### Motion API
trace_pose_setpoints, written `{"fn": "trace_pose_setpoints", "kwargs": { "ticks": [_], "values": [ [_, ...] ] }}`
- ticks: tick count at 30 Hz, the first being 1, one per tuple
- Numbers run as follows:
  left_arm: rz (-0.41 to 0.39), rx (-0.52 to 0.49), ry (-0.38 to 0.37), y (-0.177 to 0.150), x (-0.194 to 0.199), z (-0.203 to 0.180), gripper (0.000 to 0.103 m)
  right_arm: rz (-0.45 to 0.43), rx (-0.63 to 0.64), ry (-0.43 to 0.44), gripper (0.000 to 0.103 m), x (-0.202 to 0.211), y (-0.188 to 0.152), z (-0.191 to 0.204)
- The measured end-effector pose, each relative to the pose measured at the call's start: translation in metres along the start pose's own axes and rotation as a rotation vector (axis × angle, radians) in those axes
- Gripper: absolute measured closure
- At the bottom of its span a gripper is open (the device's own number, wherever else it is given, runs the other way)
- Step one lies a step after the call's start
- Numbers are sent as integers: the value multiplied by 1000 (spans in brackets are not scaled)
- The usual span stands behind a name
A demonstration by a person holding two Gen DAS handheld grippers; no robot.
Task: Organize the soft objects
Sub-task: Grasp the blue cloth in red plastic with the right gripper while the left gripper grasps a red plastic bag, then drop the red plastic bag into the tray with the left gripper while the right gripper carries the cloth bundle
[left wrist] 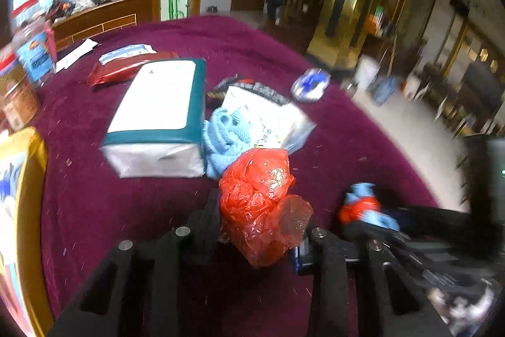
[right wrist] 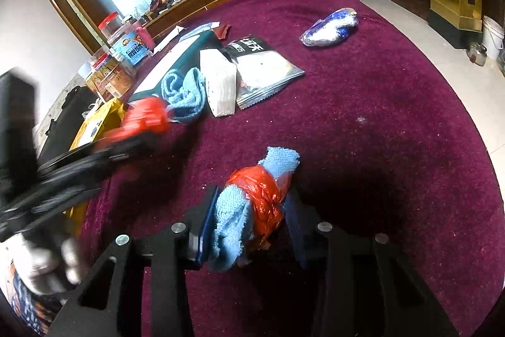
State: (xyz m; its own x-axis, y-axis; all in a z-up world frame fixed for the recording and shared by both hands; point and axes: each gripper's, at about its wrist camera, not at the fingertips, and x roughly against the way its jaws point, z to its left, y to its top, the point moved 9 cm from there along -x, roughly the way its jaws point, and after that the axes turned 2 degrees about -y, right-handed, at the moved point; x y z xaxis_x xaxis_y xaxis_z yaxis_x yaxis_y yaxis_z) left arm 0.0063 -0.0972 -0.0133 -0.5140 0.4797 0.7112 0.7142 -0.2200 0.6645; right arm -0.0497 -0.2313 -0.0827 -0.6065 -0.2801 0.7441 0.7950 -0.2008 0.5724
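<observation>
A crumpled red plastic bag (left wrist: 262, 195) sits between the fingers of my left gripper (left wrist: 258, 220), which is shut on it just above the maroon tablecloth (left wrist: 126, 242). In the right wrist view this gripper is a blur at the left, with the red bag (right wrist: 145, 116) at its tip. My right gripper (right wrist: 252, 201) is shut on a light blue cloth bundle (right wrist: 230, 217) that is wrapped in red plastic. A second light blue cloth (left wrist: 221, 144) lies loose beside a teal and white tissue pack (left wrist: 157, 119).
A white snack packet (left wrist: 268, 119) lies behind the loose cloth, and a blue and silver wrapped bundle (right wrist: 329, 27) lies farther back. Jars (right wrist: 129, 43) and a yellow box (left wrist: 22, 210) line the left edge. A red packet (left wrist: 126, 68) lies at the back left.
</observation>
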Motion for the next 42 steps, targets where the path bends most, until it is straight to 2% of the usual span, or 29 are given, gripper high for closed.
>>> {"fn": "trace_pose_setpoints", "kwargs": {
  "ticks": [4, 7, 9, 12, 16, 19, 24, 26, 28, 31, 36, 40, 42],
  "values": [
    [-66, 98, -73, -17, 65, 25, 66, -28, -7, -13, 65, 4, 2, -3],
    [-111, 165, -51, -31, 109, 58, 66, -46, 3, -20, 65, 7, 3, -2],
    [-149, 209, -7, -45, 141, 91, 66, -52, 14, -36, 66, 9, 4, -1],
    [-193, 274, 123, -66, 183, 148, 66, -55, 40, -38, 66, 14, 4, 13],
    [-173, 398, 316, -107, 216, 229, 66, -73, 105, 1, 66, 23, 9, 53],
    [-131, 445, 400, -123, 217, 265, 65, -71, 165, 49, 66, 26, 10, 91],
    [-58, 442, 491, -126, 195, 298, 63, -27, 252, 139, 66, 18, 5, 161],
    [-11, 453, 491, -129, 183, 307, 56, -9, 284, 167, 66, 14, 2, 185],
    [20, 474, 469, -133, 174, 313, 37, 16, 318, 202, 66, 9, -3, 213],
    [1, 511, 388, -138, 175, 315, 30, 59, 360, 255, 66, -1, -13, 250],
    [-133, 599, 268, -135, 213, 307, 29, 161, 437, 350, 65, -25, -37, 313],
    [-268, 620, 260, -139, 254, 307, 26, 268, 528, 427, 65, -48, -66, 369],
    [-307, 612, 256, -141, 267, 307, 26, 318, 570, 450, 65, -57, -77, 392]
  ]
}}
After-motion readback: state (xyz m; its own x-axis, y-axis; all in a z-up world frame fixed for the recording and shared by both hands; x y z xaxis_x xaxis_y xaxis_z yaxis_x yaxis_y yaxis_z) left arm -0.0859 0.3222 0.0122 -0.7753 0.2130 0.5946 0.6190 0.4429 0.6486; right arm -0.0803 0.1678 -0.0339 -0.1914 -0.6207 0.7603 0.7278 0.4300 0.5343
